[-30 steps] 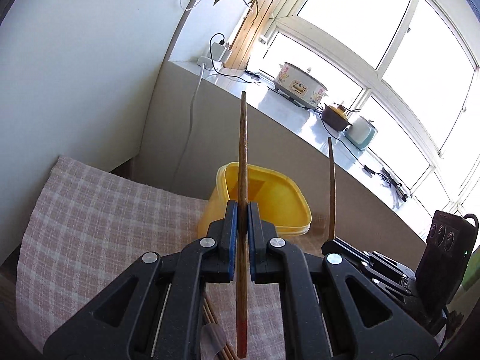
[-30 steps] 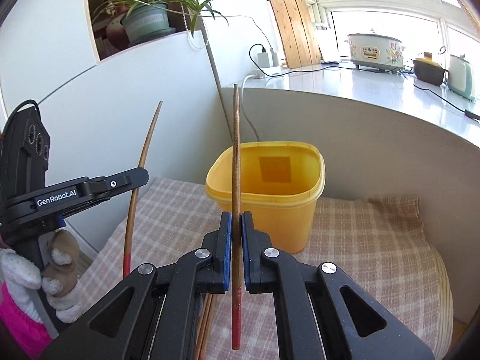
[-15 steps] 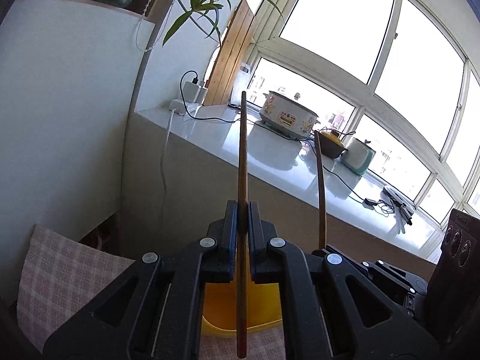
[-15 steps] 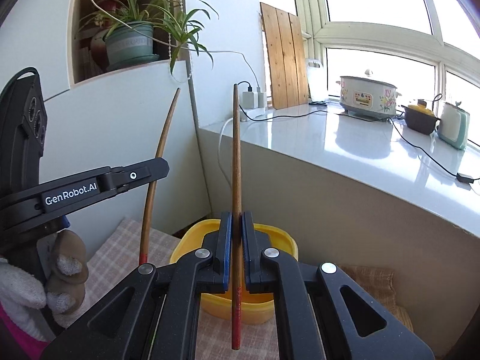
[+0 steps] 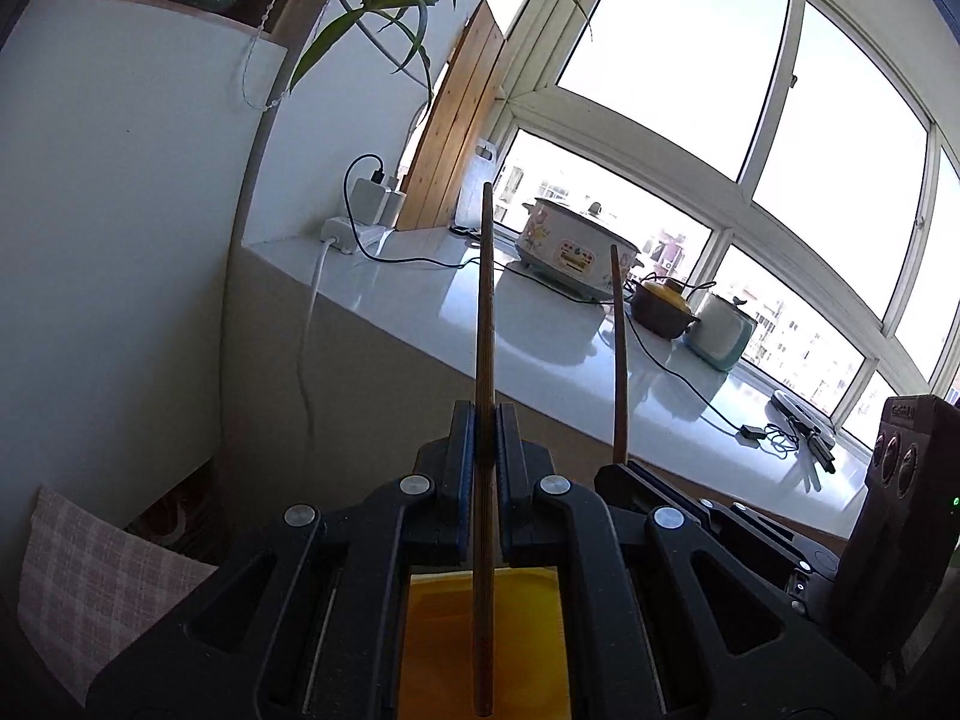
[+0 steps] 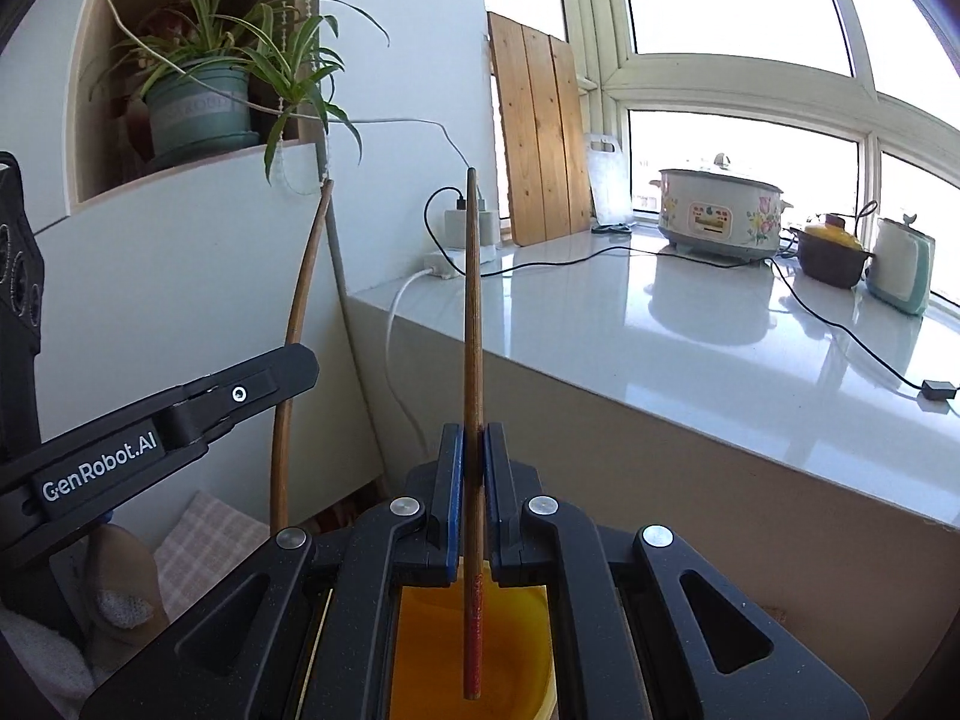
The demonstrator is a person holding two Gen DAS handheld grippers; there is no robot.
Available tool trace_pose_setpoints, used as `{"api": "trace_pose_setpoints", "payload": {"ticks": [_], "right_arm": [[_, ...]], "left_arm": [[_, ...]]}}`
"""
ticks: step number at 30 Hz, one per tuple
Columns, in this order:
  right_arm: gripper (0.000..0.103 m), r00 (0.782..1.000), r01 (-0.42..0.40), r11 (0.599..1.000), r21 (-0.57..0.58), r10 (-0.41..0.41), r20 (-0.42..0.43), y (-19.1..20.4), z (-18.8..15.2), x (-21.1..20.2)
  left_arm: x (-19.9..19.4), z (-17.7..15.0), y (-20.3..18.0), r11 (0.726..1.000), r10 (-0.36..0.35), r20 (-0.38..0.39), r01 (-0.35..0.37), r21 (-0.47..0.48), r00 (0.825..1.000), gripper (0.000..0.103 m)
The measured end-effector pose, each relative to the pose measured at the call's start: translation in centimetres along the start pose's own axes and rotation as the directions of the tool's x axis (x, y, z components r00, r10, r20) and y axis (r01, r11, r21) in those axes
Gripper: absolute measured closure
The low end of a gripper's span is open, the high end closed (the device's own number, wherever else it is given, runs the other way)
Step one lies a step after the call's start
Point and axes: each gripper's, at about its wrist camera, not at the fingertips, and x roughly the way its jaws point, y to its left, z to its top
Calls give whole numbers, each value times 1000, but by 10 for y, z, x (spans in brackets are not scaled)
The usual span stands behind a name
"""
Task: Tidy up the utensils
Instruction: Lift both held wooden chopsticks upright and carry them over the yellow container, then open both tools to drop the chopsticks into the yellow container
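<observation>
My left gripper (image 5: 485, 438) is shut on a brown wooden chopstick (image 5: 485, 312) that stands upright between its blue pads. The lower end of that chopstick hangs over the yellow plastic tub (image 5: 444, 648), seen between the gripper's arms. My right gripper (image 6: 474, 456) is shut on a second chopstick (image 6: 473, 300) with a red lower end, also upright above the yellow tub (image 6: 432, 654). Each gripper shows in the other's view: the right gripper (image 5: 618, 468) with its chopstick (image 5: 618, 348), and the left gripper (image 6: 300, 369) with its chopstick (image 6: 303, 288).
A white counter (image 6: 690, 330) runs ahead under the windows with a slow cooker (image 6: 720, 210), pots, cables and a power strip (image 5: 345, 231). A checked cloth (image 5: 84, 576) covers the surface at lower left. A potted plant (image 6: 198, 102) sits in a wall niche. A gloved hand (image 6: 114, 600) holds the left gripper.
Both grippers have risen and moved forward over the yellow tub with their chopsticks. The tub, earlier ahead of them on the cloth, now lies right beneath the fingers.
</observation>
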Motion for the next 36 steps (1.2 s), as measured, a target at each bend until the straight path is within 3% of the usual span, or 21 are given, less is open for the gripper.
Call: {"api": "trace_pose_setpoints", "payload": {"ticks": [12,31,36], "right_arm": [[98,1000,9,1000,-23,-10,-15,0,-11,27],[98,985,-24,999,-28,19,-172,2,-36,14],[79,984,-13,999,-35,6,-177,4,-35,1]], "left_arm": [[16,-21,5,1000,9,-48,-8,24,999,99],[-8,-43,-7,995,34,-118,-23,95,992,99],[-22,-44,-5,995,43,-119,-32,93,992,98]]}}
